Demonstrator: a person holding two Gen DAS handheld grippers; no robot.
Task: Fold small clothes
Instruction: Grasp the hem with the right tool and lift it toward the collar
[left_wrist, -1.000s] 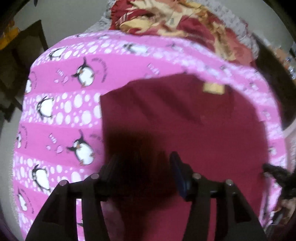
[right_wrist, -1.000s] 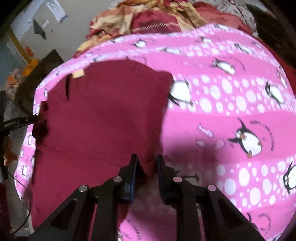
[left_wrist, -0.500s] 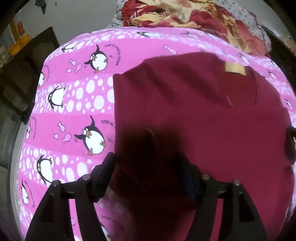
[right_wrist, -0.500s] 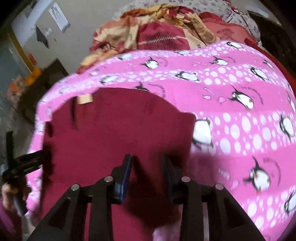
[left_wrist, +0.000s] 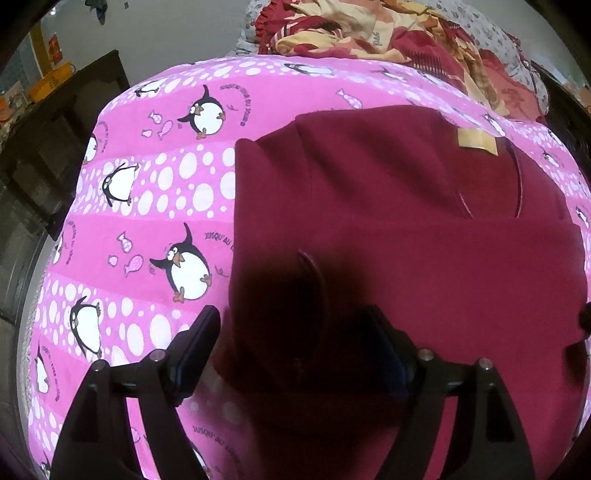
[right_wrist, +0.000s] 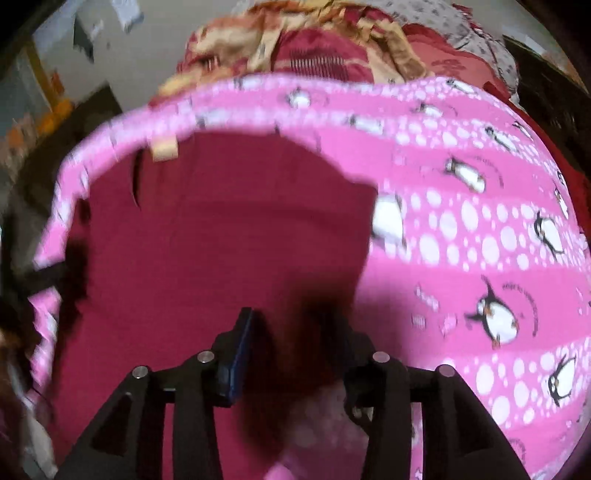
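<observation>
A maroon garment (left_wrist: 406, 258) with a tan neck label (left_wrist: 476, 142) lies on the pink penguin sheet (left_wrist: 155, 192), its lower part folded up over its upper part. My left gripper (left_wrist: 291, 332) hovers over the garment's near left corner. Its jaws are opening and stand wide, with the cloth under them and neither pad pressing on it. In the blurred right wrist view, the right gripper (right_wrist: 295, 332) is over the near right edge of the same garment (right_wrist: 221, 240). Its jaws are opening too, clear of the cloth. The tan label (right_wrist: 164, 149) shows at the far left.
A heap of red and yellow clothes (left_wrist: 369, 33) lies at the far end of the bed, also seen as a heap (right_wrist: 295, 48) in the right wrist view. Dark furniture (left_wrist: 55, 147) stands past the bed's left side. The sheet (right_wrist: 480, 229) runs bare to the garment's right.
Both pairs of jaws have widened; the right gripper has let go of the garment's edge and shifted left over the cloth. The left gripper has sunk a little toward the garment.
</observation>
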